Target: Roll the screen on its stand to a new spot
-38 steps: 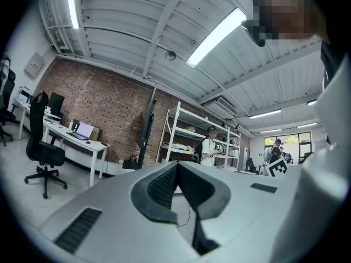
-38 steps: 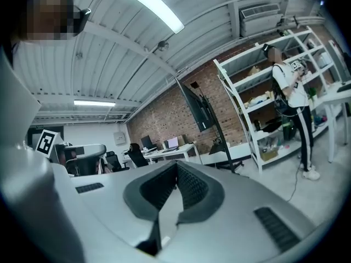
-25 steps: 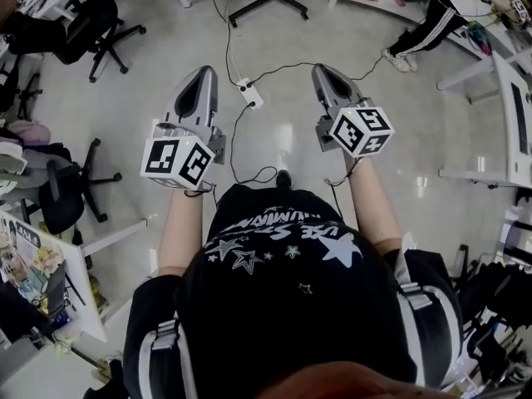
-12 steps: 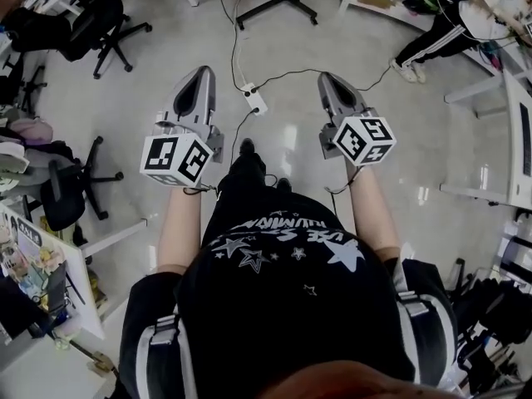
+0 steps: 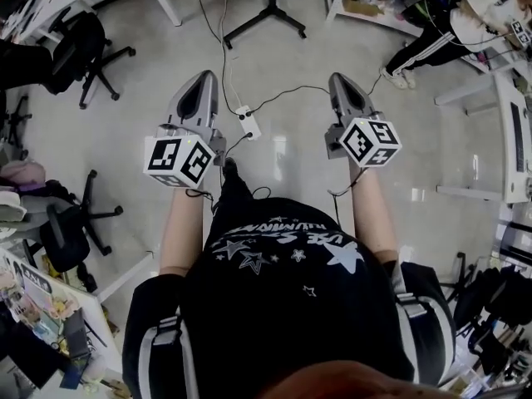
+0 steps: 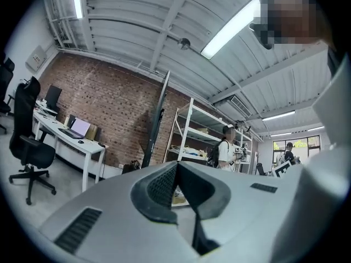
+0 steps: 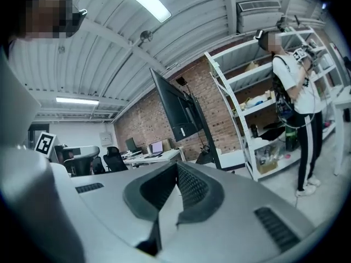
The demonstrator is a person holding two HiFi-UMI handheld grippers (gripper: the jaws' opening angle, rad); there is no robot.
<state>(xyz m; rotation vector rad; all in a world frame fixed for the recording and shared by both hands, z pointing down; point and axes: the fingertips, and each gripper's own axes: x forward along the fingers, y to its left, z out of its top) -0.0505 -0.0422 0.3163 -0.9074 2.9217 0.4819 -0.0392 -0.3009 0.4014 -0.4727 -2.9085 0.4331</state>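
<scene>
The screen [image 7: 174,109] is a large dark panel on a black rolling stand, in front of a brick wall; the right gripper view shows it ahead and above the jaws. In the left gripper view the screen [image 6: 157,116] appears edge-on as a thin dark slab. The stand's black legs [image 5: 268,8] lie on the floor at the top of the head view, well beyond both grippers. My left gripper [image 5: 202,77] and right gripper [image 5: 341,81] are held side by side at waist height, both shut with nothing between the jaws, not touching the stand.
A white power strip [image 5: 244,123] with cables lies on the floor between the grippers. Office chairs [image 5: 79,44] stand to the left. A person [image 5: 445,19] stands by white shelves [image 7: 249,119] at the right. A white desk [image 6: 66,133] runs along the brick wall.
The person has stepped forward: the stand's legs and the power strip have come nearer in the head view. Both grippers keep their pose and stay shut.
</scene>
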